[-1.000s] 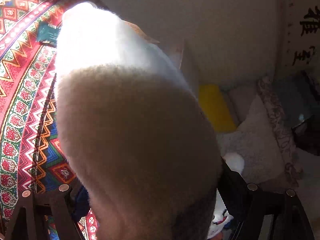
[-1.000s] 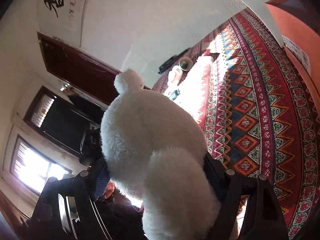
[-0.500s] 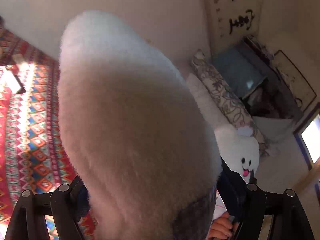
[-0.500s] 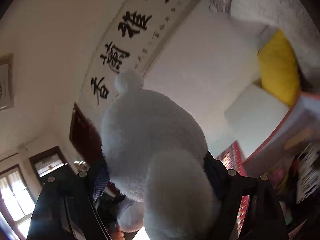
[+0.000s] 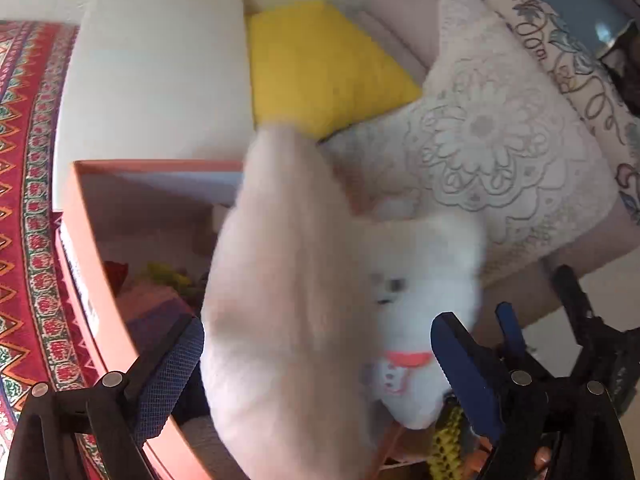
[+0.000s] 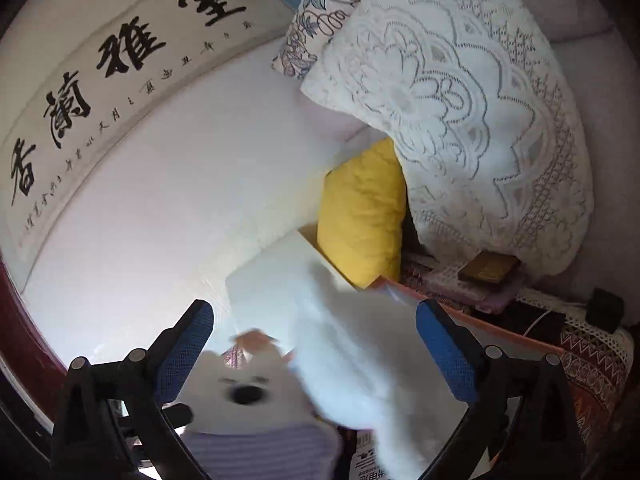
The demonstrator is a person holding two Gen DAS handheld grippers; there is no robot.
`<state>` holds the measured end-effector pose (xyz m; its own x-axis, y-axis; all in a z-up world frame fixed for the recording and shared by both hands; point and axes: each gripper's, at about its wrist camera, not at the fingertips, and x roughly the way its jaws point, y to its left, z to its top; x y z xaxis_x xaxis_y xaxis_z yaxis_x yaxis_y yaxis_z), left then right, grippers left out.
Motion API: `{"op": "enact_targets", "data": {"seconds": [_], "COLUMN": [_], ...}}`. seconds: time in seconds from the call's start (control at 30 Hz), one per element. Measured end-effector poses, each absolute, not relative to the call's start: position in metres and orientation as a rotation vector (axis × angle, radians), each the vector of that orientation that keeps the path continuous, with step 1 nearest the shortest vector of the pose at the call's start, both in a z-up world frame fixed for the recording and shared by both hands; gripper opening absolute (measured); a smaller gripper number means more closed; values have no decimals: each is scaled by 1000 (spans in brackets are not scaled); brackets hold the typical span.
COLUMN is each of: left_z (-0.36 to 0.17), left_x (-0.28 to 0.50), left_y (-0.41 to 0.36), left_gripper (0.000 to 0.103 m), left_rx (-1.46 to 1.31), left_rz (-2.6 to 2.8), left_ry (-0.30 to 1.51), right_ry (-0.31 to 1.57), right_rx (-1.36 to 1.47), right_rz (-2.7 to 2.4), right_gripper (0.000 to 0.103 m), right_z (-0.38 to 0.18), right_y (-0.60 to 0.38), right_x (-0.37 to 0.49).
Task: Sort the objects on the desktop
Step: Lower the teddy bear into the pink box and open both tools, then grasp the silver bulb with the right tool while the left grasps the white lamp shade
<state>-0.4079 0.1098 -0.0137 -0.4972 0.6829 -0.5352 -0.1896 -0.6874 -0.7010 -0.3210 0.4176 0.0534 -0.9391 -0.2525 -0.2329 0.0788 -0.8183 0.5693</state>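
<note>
A: What does the orange box (image 5: 96,280) hold?

B: Seen from the left wrist, it lies open just left of and under the left gripper (image 5: 316,364). Inside are something red, something yellowish-green and a purple patch, all too blurred to name.

A: And the white plush toy (image 5: 304,280)?

B: It hangs over the box between the left jaws, blurred. The jaws stand spread; whether either pad touches it, I cannot tell. Its face with a pink mouth sits toward the right pad.

A: What does the right wrist add?

B: The right gripper (image 6: 314,352) is spread wide, gripping nothing. Between and below its jaws is the toy's dark-nosed face above a purple striped band. Beyond the jaws are a yellow cushion (image 6: 362,212), a lace pillow (image 6: 472,120) and a calligraphy scroll (image 6: 120,64); the scroll shows only here.
</note>
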Motion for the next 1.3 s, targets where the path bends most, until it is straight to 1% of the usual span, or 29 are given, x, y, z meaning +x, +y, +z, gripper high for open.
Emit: {"op": "enact_targets", "data": {"seconds": [0.1, 0.2, 0.4, 0.57, 0.67, 0.83, 1.0, 1.23, 1.3], "left_z": [-12, 5, 48, 57, 56, 44, 20, -22, -29], "left_x": [-396, -374, -313, -280, -266, -261, -251, -228, -237], "left_y": [96, 88, 81, 49, 25, -29, -97, -219, -251], "left_gripper": [99, 100, 100, 101, 101, 102, 102, 102, 102], "left_rx": [-1107, -1061, -961, -903, -886, -919, -998, -1213, -1265], "left_rz": [2273, 2364, 2658, 2841, 2939, 3039, 3112, 3216, 3220], "left_ry": [-780, -733, -489, -324, -257, -200, -204, -185, -200], "right_ry": [-844, -779, -664, -609, -551, -419, -256, 18, 147], "right_rx": [405, 416, 408, 368, 362, 409, 504, 700, 754], "right_rz": [-2753, -2743, -2753, -2715, -2680, -2602, -2527, -2374, -2341], "right_gripper": [103, 103, 103, 103, 103, 103, 103, 103, 103], "right_z": [55, 57, 72, 87, 94, 93, 75, 23, 5], "right_y": [414, 401, 362, 321, 287, 217, 137, 19, -17], "right_x": [-318, -317, -305, -290, -284, -284, -293, -318, -333]}}
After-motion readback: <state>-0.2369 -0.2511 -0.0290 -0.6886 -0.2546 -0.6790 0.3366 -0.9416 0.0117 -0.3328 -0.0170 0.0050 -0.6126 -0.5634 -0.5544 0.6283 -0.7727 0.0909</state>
